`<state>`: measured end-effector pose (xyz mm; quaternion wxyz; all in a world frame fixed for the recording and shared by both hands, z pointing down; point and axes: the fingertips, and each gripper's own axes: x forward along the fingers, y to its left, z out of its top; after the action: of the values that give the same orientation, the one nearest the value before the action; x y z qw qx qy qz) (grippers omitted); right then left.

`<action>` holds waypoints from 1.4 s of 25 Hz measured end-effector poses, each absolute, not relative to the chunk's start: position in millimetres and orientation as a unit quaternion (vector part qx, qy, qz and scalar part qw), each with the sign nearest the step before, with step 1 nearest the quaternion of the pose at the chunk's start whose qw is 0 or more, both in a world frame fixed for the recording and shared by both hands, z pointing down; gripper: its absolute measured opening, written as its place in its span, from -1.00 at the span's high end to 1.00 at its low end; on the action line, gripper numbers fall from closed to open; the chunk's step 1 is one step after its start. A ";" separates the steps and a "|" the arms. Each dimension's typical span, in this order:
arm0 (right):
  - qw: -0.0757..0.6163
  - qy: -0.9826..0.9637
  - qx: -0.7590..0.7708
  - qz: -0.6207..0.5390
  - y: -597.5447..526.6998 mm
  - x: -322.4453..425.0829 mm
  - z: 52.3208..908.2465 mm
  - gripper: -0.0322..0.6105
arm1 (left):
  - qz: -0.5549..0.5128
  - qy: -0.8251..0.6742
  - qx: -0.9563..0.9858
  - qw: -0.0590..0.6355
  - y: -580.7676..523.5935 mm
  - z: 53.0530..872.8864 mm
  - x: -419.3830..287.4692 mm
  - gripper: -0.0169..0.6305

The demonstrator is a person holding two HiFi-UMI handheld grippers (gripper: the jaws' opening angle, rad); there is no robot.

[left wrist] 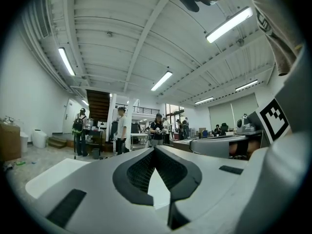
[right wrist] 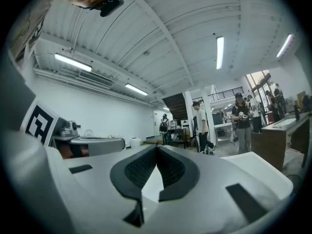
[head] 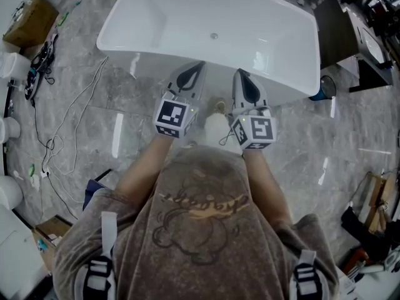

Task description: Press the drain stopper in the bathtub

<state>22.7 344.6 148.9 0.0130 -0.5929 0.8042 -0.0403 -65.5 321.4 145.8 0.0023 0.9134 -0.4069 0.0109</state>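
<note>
Marble flooring is spreading below me, with the white bathtub (head: 156, 17) sitting at the top of the frame and its drain stopper (head: 214, 36) showing mid-basin. I am holding my left hand-held gripper (head: 199, 65) and right hand-held gripper (head: 240, 72) at frame centre, both with jaws closed and empty, well apart from the stopper.

A grey marble floor (head: 312, 142) stretches across the head view. A cardboard box (head: 30, 22) sits at its upper left, with thin white cables (head: 75, 136) trailing below it. At the right stands what may be a blue bin (head: 324, 89). Several people (left wrist: 122, 130) stand near a staircase (left wrist: 97, 104) under strip lights (left wrist: 229, 24).
</note>
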 end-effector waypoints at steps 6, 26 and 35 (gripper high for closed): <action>0.015 0.807 -0.589 -0.041 307.4 29.7 155.0 0.88 | 0.008 -0.405 0.914 0.003 284.2 148.2 -54.0 0.95; 0.018 0.827 -0.560 -0.051 148.1 74.6 147.1 0.88 | 0.009 -0.423 0.906 0.001 133.1 134.1 3.2 0.95; 0.015 0.841 -0.537 -0.053 72.0 104.1 147.0 0.88 | 0.007 -0.446 0.895 -0.001 59.1 133.0 32.3 0.95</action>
<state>104.1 72.0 147.0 0.0154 -0.5375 0.8415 -0.0529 32.3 59.1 133.0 -0.0010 0.8951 -0.4459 0.0070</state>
